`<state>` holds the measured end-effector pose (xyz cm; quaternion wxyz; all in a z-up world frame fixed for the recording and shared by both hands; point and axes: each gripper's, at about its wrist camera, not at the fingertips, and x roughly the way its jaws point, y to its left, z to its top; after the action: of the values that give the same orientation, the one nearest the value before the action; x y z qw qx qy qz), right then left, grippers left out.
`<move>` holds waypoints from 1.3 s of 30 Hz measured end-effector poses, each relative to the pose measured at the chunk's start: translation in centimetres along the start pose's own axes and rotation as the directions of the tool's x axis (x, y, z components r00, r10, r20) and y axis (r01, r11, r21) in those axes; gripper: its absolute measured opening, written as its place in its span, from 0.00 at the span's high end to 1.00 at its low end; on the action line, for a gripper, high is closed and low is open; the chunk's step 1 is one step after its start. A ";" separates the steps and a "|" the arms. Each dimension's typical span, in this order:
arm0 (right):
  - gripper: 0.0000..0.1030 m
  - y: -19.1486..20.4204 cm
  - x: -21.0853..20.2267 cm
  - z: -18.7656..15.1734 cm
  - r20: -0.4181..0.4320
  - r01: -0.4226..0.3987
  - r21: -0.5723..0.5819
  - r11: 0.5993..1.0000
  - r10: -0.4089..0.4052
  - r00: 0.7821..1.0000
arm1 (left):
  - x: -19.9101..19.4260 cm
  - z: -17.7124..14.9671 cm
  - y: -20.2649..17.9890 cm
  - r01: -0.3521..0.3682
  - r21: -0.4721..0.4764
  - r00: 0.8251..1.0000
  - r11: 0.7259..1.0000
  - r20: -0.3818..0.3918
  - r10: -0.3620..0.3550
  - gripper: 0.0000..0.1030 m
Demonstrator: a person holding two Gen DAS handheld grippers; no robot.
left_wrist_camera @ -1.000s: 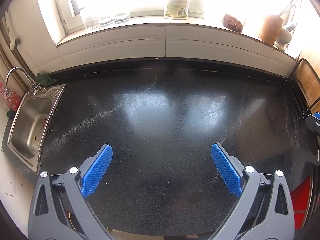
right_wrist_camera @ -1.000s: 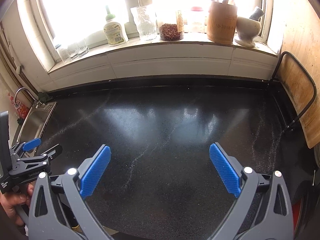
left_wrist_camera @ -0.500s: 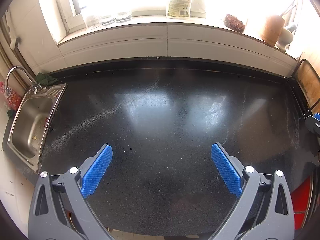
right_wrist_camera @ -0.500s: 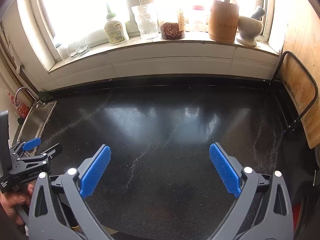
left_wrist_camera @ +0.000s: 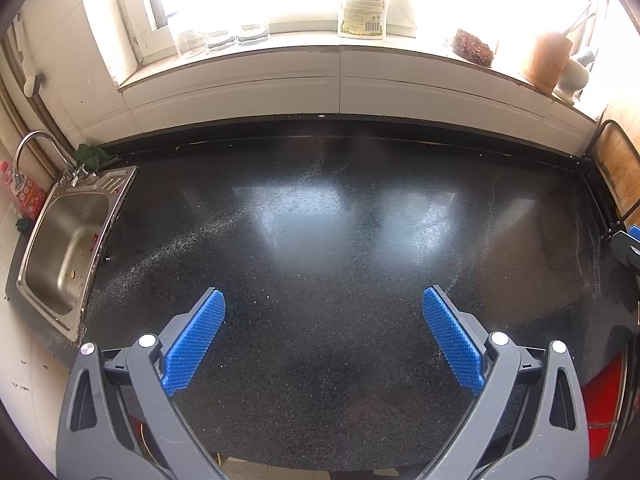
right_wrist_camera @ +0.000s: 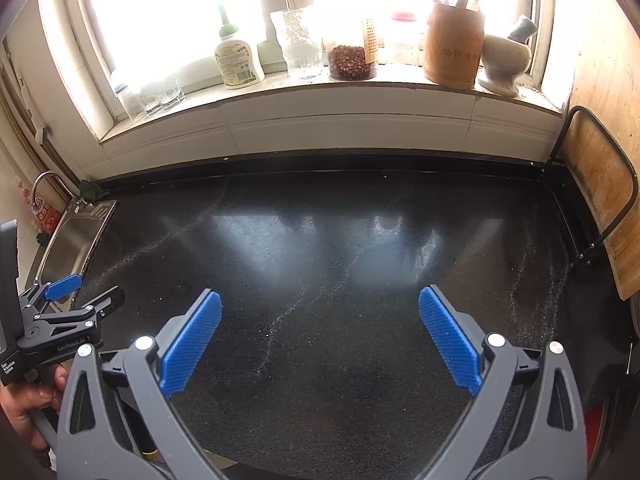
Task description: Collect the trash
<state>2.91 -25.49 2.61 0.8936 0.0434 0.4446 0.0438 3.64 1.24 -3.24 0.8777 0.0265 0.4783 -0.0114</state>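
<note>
Here, both grippers hang over a black speckled counter [left_wrist_camera: 320,240], each with its blue-padded fingers spread wide and nothing between them. The left gripper [left_wrist_camera: 324,344] points at the middle of the counter; the right gripper [right_wrist_camera: 320,344] does the same from further right, and in its view the left gripper shows at the lower left edge, held by a hand [right_wrist_camera: 24,400]. No piece of trash can be made out on the counter in either view; only faint pale streaks of fine grit [right_wrist_camera: 280,320] cross the dark surface. A steel sink [left_wrist_camera: 64,248] with a curved tap [left_wrist_camera: 36,152] sits at the counter's left end. On the windowsill stand a soap bottle [right_wrist_camera: 238,60], small glasses [right_wrist_camera: 160,92], a jar of reddish bits [right_wrist_camera: 352,60], a wooden utensil holder [right_wrist_camera: 454,46] and a stone mortar [right_wrist_camera: 506,60]. A wooden board [right_wrist_camera: 600,208] leans at the right end.
</note>
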 end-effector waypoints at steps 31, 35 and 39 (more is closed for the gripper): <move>0.07 0.6 0.1 0.2 -0.003 0.001 -0.012 1.000 -0.001 1.000 | 0.2 0.0 0.0 0.006 -0.010 1.000 1.000 0.000 -0.006 0.07; 0.07 0.5 0.1 0.2 -0.003 0.000 -0.011 1.000 0.000 1.000 | 0.2 0.0 0.1 0.007 -0.011 1.000 1.000 0.000 -0.007 0.07; 0.07 0.5 0.1 0.2 -0.005 0.001 -0.013 1.000 -0.001 1.000 | 0.2 0.0 0.0 0.011 -0.010 1.000 1.000 -0.001 -0.011 0.07</move>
<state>3.12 -24.99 2.66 0.8928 0.0374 0.4465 0.0462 3.76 1.26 -3.44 0.8775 0.0194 0.4791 -0.0135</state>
